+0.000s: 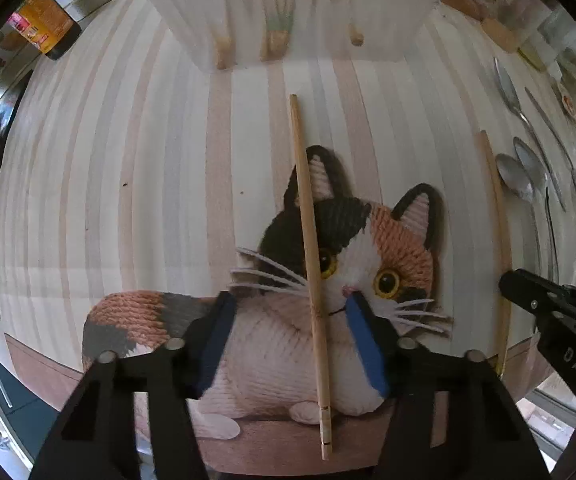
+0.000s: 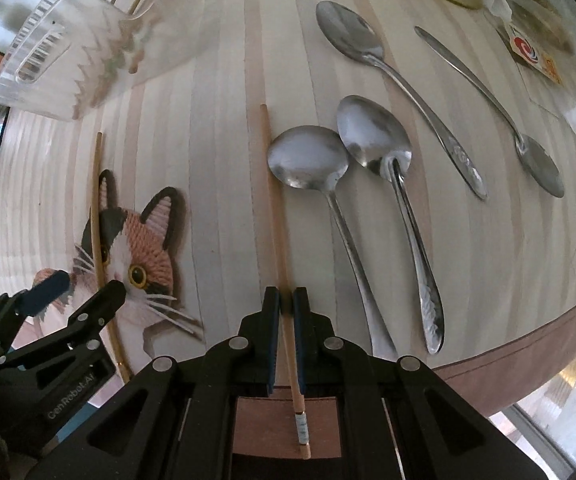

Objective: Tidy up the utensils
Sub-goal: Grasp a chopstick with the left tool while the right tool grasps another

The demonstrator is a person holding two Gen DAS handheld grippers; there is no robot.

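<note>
Striped tablecloth, cat print, chopsticks, spoons, clear organizer

- Round bench draped in a pale cloth with thin beige and grey stripes, bordered by a brown band along the curved edge.
- Printed picture of a knitted calico cat on the cloth, tail toward the bench edge.
- Daylight soft and even, bright past the bench edge at lower right, where a pale window-like frame shows.
- Dark teal cabinet front with a slim metal handle below the bench at lower left.
- Blurred clutter along the far rim.
</note>
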